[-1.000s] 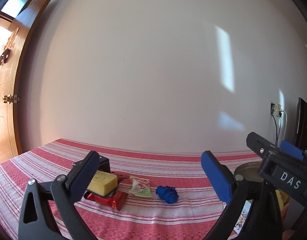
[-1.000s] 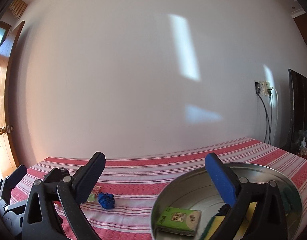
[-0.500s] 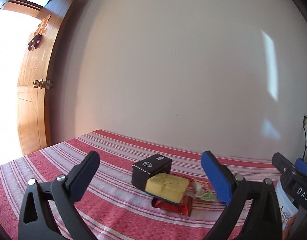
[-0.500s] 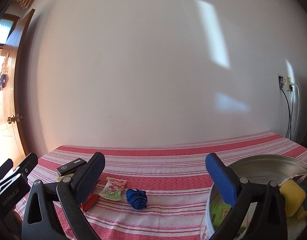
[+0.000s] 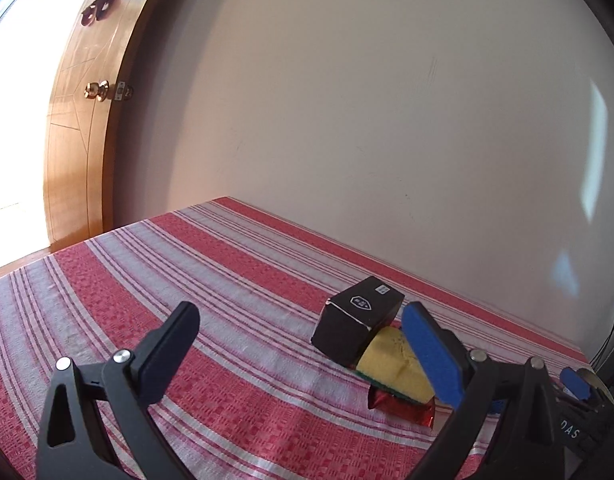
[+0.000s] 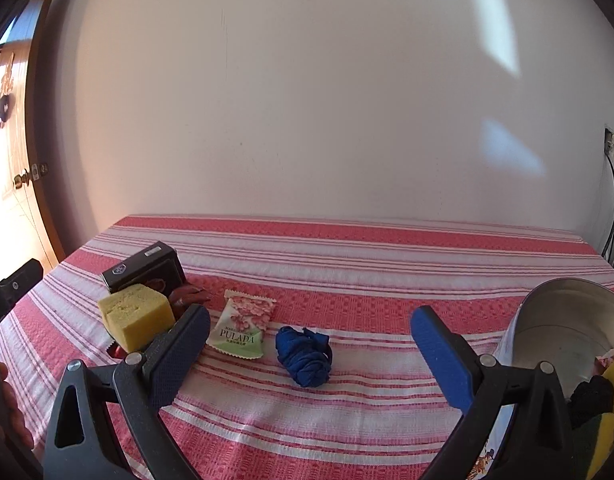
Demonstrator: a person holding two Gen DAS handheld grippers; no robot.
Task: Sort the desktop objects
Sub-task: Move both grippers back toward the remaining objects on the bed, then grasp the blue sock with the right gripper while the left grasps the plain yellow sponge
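Right tongs (image 6: 309,342): released, jaws spread wide, nothing between them. They hang low over the tabletop (image 6: 347,276), aimed at the blue cloth bundle (image 6: 305,356), which lies framed between the two jaws but apart from both. This alignment suggests the bundle is the next pick for this side.

Left tongs (image 5: 299,344): also released and empty. In the left wrist view the blue pad (image 5: 433,354) overlaps the yellow sponge (image 5: 391,366); whether it touches the sponge cannot be told from this angle.

Landmark: the yellow sponge (image 6: 137,316).
- Directly behind it, touching, stands a black carton (image 6: 145,266) with a shield logo on its end face.
- Under it lies a red foil wrapper (image 5: 403,404), so the sponge sits raised and tilted rather than flat on the cloth.
- Just right of it lies a green-and-pink snack packet (image 6: 243,330) marked PULADA, flat on the tabletop.
- Further right, beyond the packet, lies the blue cloth bundle.
- Well to the right stands a metal basin (image 6: 567,320), which already holds another yellow sponge and other items; it appears to serve as the collection bin.

Judgement: sorting is partly done. Five items remain outside the basin. The stacked group of sponge, carton and wrapper needs top-down clearing, sponge first, because lifting a lower item would drag its neighbours.
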